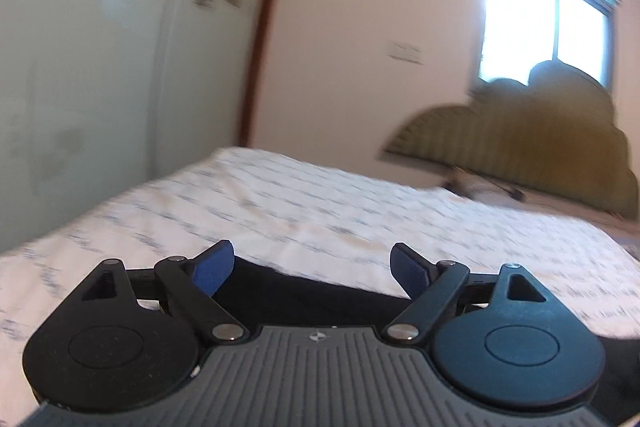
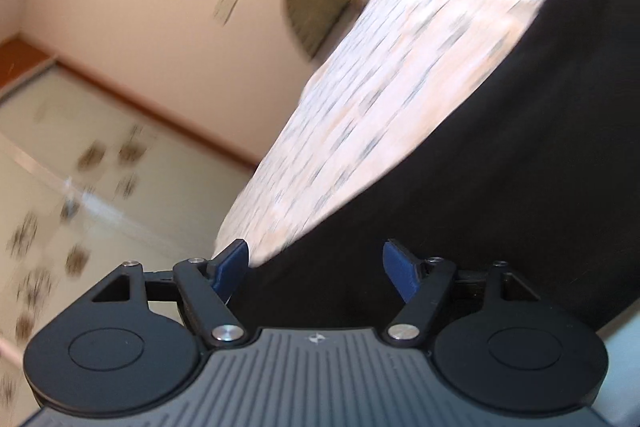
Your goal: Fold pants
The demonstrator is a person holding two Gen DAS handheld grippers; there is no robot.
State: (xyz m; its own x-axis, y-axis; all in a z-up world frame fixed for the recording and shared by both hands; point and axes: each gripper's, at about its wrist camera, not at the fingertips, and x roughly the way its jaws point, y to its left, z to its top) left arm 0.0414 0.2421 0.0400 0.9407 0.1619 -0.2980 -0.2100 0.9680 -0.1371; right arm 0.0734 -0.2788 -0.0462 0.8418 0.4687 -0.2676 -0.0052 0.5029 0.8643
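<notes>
Left gripper (image 1: 312,269): held roughly level and low over the bed (image 1: 280,195), pointing along the mattress toward the headboard (image 1: 520,131). Jaws spread wide, nothing between the two blue pads (image 1: 214,273). The black pants (image 1: 320,301) sit directly under and just ahead of the gripper mouth, lying on the patterned sheet; not gripped in this view, and contact with the fingers can't be judged.

Right gripper (image 2: 316,273): rolled hard, so the bed (image 2: 400,87) runs diagonally up the frame. Jaws equally wide apart, holding nothing. Left blue pad (image 2: 232,271) sits over the sheet/pants boundary, right pad is over black fabric. Pants (image 2: 520,167) fill the right side of this view as one wide dark band along the bed edge, extending from under the gripper to the upper right corner.

Both views are motion-blurred, so fabric folds and edges can't be read.

Counts: 2 grippers, each with 2 blue-padded fingers; 1 pair of pants; 1 bed with 1 scalloped olive headboard; 1 window (image 1: 544,19) behind the headboard; 1 glossy sliding wardrobe door (image 1: 100,59) with a leaf-like print beside the bed; 1 wall switch plate (image 1: 406,51).
</notes>
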